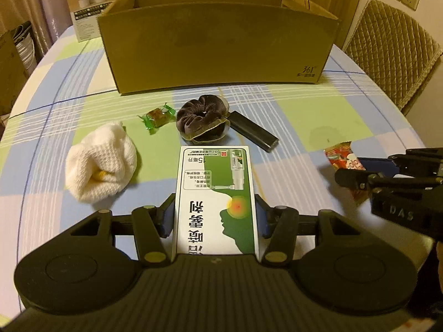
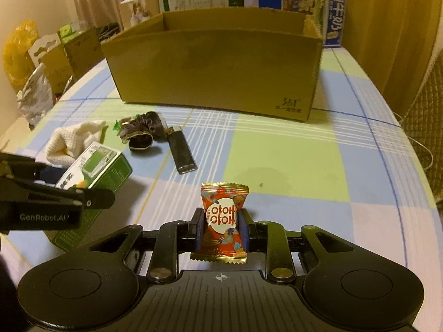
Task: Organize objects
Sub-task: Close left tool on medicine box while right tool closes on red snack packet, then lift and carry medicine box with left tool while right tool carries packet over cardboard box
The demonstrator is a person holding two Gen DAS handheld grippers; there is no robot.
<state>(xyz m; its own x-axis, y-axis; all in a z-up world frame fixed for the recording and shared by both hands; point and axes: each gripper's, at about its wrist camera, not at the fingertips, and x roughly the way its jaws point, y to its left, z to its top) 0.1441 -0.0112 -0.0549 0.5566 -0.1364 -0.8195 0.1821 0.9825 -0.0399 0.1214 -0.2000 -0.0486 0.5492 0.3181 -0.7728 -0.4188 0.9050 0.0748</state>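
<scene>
My left gripper is shut on a green and white medicine box, held just above the checked tablecloth; the same medicine box shows at the left of the right wrist view. My right gripper is shut on a red snack packet with gold edges, also seen as the snack packet at the right of the left wrist view. An open cardboard box stands at the back of the table; the cardboard box shows no contents from here.
On the cloth between grippers and box lie a white knitted sock, a green-wrapped candy, a dark velvet scrunchie and a black lighter. A padded chair stands at the right. Cartons stand behind the box.
</scene>
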